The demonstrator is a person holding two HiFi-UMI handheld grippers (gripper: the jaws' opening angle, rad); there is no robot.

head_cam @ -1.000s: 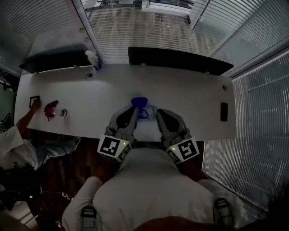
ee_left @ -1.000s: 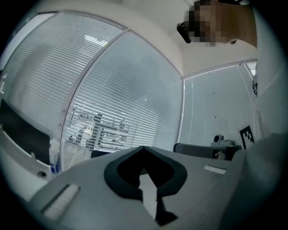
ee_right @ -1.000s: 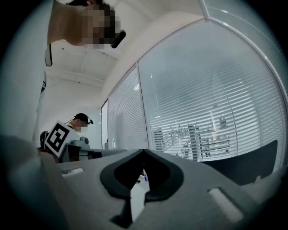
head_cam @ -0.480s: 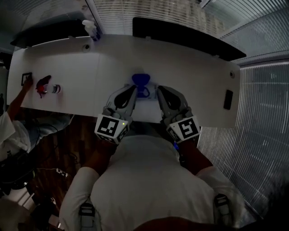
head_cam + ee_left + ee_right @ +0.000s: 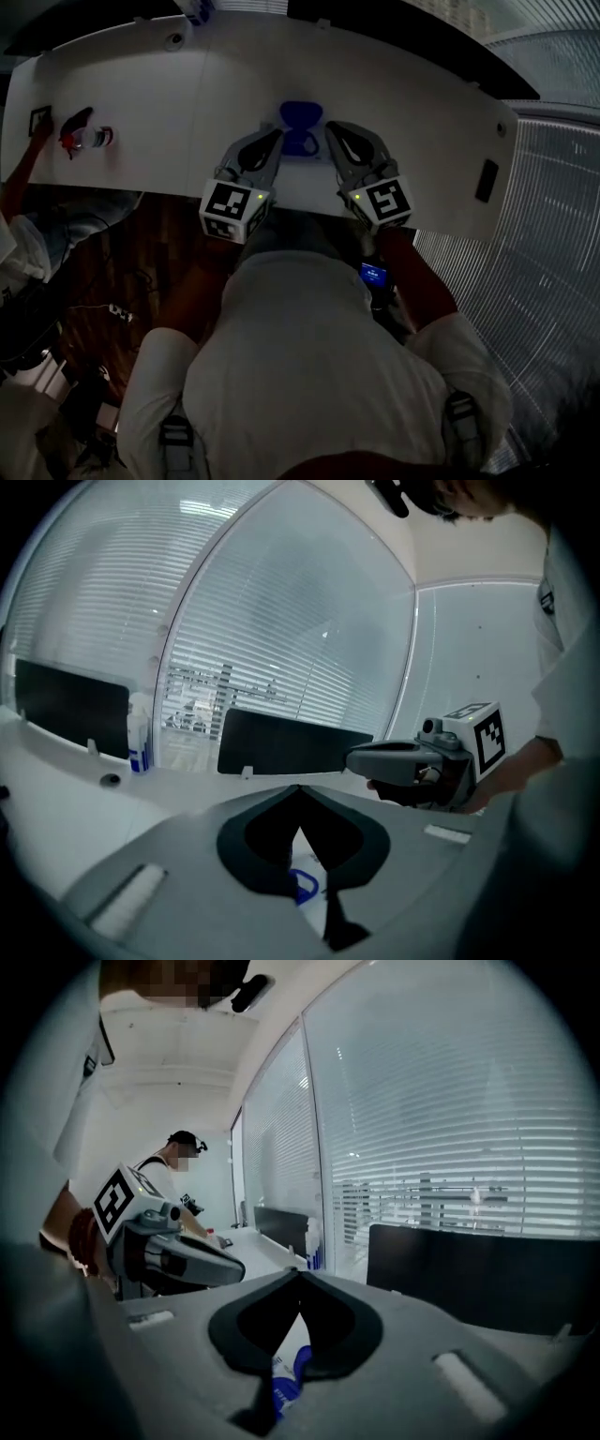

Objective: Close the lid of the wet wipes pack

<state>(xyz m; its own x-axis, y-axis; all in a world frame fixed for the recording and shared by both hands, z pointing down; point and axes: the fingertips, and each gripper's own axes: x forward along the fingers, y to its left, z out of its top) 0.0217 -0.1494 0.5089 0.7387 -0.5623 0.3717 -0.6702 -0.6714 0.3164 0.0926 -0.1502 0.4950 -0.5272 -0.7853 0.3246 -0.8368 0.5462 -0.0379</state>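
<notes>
Two of my three views give the wet wipes pack [image 5: 302, 161] only in slivers. Through the dark hollow behind the tips of my left hand-held gripper [image 5: 300, 789] I see a strip of white wrapper and a blue loop. My right hand-held gripper [image 5: 298, 1271] shows a scrap of white and blue, and grey jaw bodies cover the rest. Each pair of jaws is pressed together at the tips, with nothing pinched between them.

Only the head view gives the layout. The pack lies on the white tabletop [image 5: 169, 103] near my edge, between the tips of the two grippers. Its blue lid [image 5: 302, 114] sits on the far side of a blue ring. That picture is dim, so I cannot tell how far the lid is raised. My own torso fills the lower half of the view and hides the near edge of the tabletop.

The left gripper view shows a spray bottle [image 5: 139, 738] standing whole beside a black screen [image 5: 281, 747], in front of window blinds [image 5: 281, 621]. The head view cuts that bottle off at its top edge. At the far left end of the tabletop another person's hand [image 5: 36, 139] is near a red thing [image 5: 75, 127]. A dark flat thing [image 5: 486, 180] lies at the right end. All of these are well apart from the pack.
</notes>
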